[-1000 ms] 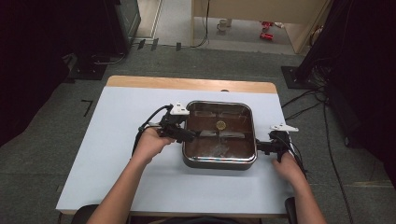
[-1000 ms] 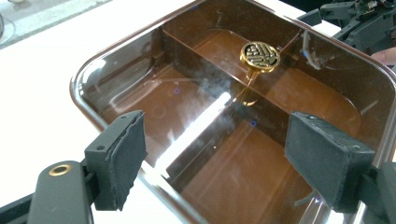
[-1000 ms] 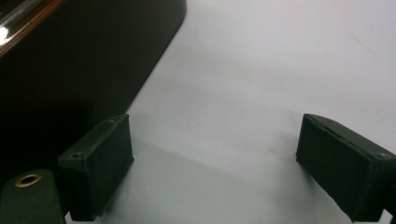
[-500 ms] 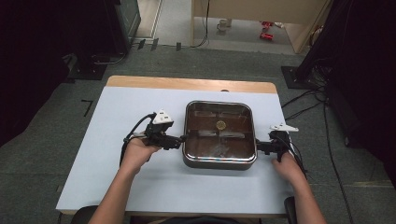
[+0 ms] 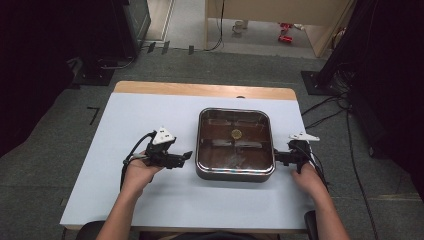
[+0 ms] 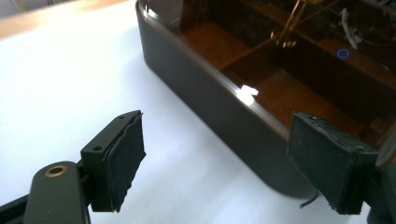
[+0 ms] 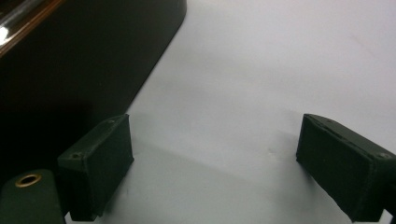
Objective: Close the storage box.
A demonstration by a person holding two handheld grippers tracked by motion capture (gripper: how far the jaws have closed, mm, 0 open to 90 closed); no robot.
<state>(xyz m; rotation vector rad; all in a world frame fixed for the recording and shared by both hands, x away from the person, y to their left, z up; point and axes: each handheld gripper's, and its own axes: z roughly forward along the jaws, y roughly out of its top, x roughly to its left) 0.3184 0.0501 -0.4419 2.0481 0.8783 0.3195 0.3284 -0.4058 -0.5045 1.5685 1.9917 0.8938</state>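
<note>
left gripper (image 5: 187, 155) sat just beside pan (image 5: 235, 172) l. wall, jaws wide apart, nothing held. right gripper (image 5: 276, 158) at r. wall, jaws wide, empty.

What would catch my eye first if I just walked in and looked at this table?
A dark, square pan with a shiny rim and brown inside sits right of centre on the pale table. A person's hands hold an odd black gripper on each side of it: the left gripper just off its left wall, the right gripper by its right wall. Both have open, empty jaws.
</note>
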